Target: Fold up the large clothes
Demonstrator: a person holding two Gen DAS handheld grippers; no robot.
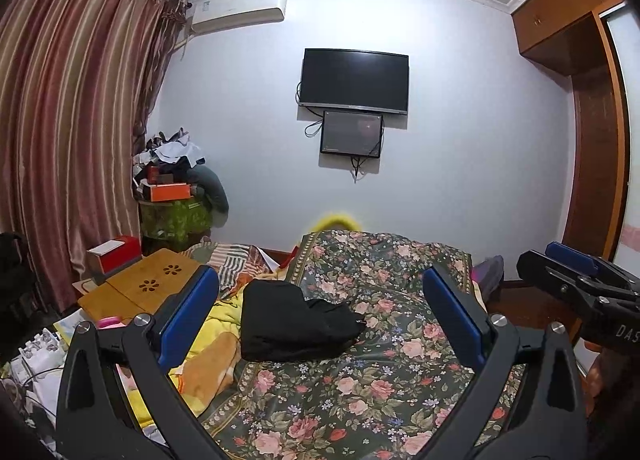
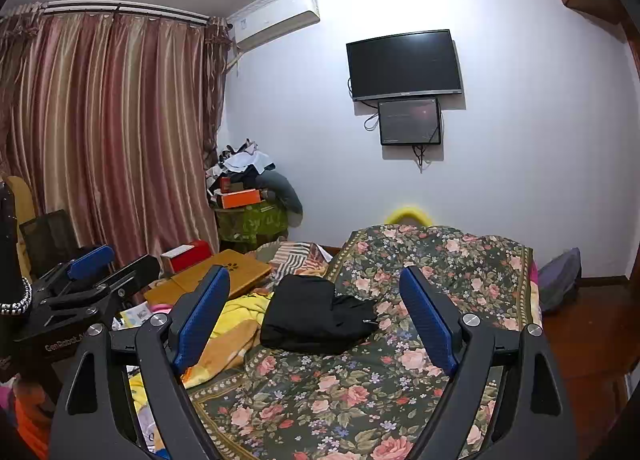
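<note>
A black garment (image 1: 292,320) lies folded into a compact bundle on the floral bedspread (image 1: 380,380), near its left edge. It also shows in the right wrist view (image 2: 316,314). My left gripper (image 1: 320,300) is open and empty, held above the bed short of the garment. My right gripper (image 2: 316,296) is open and empty too, held beside it; it shows at the right edge of the left wrist view (image 1: 560,268). The left gripper shows at the left of the right wrist view (image 2: 108,264).
A yellow blanket (image 1: 212,344) lies bunched left of the bedspread (image 2: 420,360). A bamboo lap table (image 1: 140,288) and a red box (image 1: 120,256) stand further left. A cluttered pile (image 1: 176,188), curtains (image 1: 68,120), a wall TV (image 1: 354,80) and a wardrobe (image 1: 592,120) surround the bed.
</note>
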